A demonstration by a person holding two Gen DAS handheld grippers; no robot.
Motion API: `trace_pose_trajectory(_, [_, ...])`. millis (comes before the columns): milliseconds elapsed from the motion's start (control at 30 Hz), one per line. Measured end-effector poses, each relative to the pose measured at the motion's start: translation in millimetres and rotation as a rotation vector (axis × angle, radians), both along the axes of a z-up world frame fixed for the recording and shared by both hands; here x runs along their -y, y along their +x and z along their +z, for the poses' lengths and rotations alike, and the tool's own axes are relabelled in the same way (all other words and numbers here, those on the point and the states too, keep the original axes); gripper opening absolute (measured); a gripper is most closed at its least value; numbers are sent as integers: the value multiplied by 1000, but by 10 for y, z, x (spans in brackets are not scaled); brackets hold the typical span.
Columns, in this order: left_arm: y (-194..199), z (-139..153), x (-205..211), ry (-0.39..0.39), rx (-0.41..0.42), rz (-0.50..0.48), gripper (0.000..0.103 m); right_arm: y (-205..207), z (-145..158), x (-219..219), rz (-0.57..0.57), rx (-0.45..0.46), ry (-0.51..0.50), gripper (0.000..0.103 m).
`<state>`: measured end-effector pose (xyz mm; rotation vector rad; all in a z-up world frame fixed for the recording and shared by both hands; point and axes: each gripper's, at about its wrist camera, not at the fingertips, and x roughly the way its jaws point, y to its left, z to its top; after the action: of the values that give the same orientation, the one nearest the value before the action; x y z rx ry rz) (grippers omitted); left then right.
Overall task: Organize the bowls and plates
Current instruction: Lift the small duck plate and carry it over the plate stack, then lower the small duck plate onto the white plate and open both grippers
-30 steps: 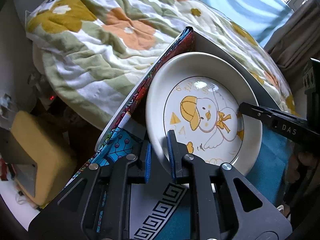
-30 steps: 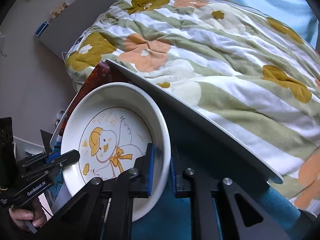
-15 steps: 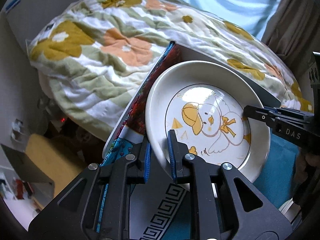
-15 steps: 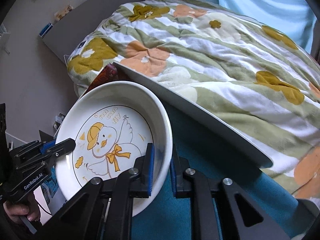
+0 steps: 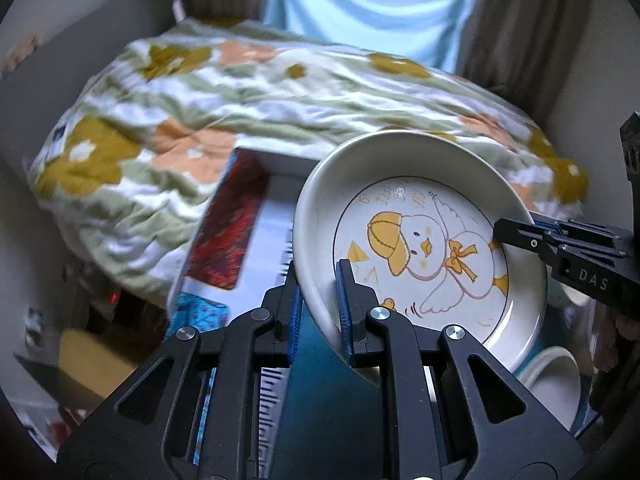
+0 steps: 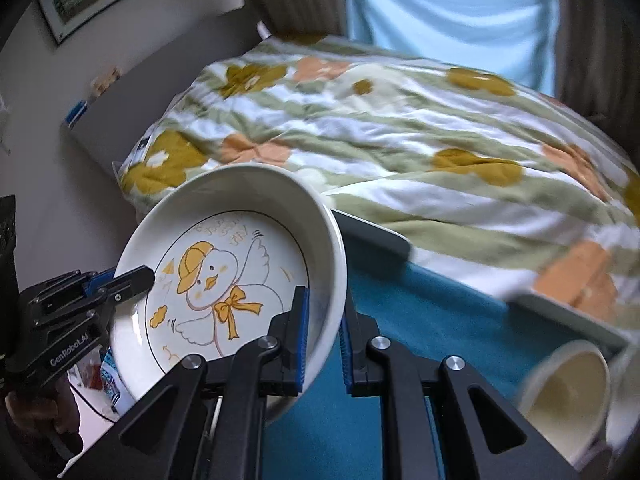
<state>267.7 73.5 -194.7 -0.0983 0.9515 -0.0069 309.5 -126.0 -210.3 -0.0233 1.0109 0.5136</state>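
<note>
A white deep plate with a yellow duck drawing is held up off the blue table, tilted. My left gripper is shut on its left rim. My right gripper is shut on the opposite rim of the plate. The right gripper also shows in the left wrist view, and the left gripper in the right wrist view. A white bowl sits on the table below the plate. A cream bowl lies at the lower right.
A bed with a flowered quilt lies just beyond the blue-covered table. A patterned box stands at the table's left side. A grey tray edge runs along the far side. Curtains hang behind.
Both grippers have lifted the plate higher and tilted it up; the view now reaches the curtains. The bowls on the table have come into view.
</note>
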Motion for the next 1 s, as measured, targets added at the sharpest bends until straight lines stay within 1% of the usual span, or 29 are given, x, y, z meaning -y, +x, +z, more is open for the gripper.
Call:
trace_pose_trajectory(133, [-187, 202, 353, 1, 26, -69, 14, -360, 182, 376, -70, 17, 25, 13])
trace_pose_trajectory(267, [-451, 293, 717, -9, 34, -129, 14, -800, 313, 775, -147, 35, 31, 13])
trace_pose_trajectory(400, [-817, 330, 1113, 4, 41, -176, 14, -1217, 340, 1129, -207, 40, 52, 13])
trace_pose_trajectory(467, [-983, 311, 1242, 1, 33, -190, 14, -1427, 330, 1275, -225, 36, 51, 13])
trace_pose_trajectory(600, [-1360, 194, 1613, -11, -4, -231, 15, -1896, 236, 1566, -273, 10, 45, 13])
trace_pose_trajectory(667, [-1487, 116, 1737, -2, -18, -251, 15, -2055, 175, 1698, -293, -11, 43, 13])
trace_pose_trajectory(800, [-1735, -118, 1998, 6, -71, -317, 15, -2406, -44, 1915, -345, -61, 42, 14])
trace_pose_trajectory(900, [-1812, -274, 2077, 6, -109, -343, 15, -2551, -213, 2005, -384, -100, 52, 14])
trace_pose_trajectory(1000, [-1829, -450, 2113, -4, -151, -350, 15, -2597, -355, 2035, -406, -126, 55, 14])
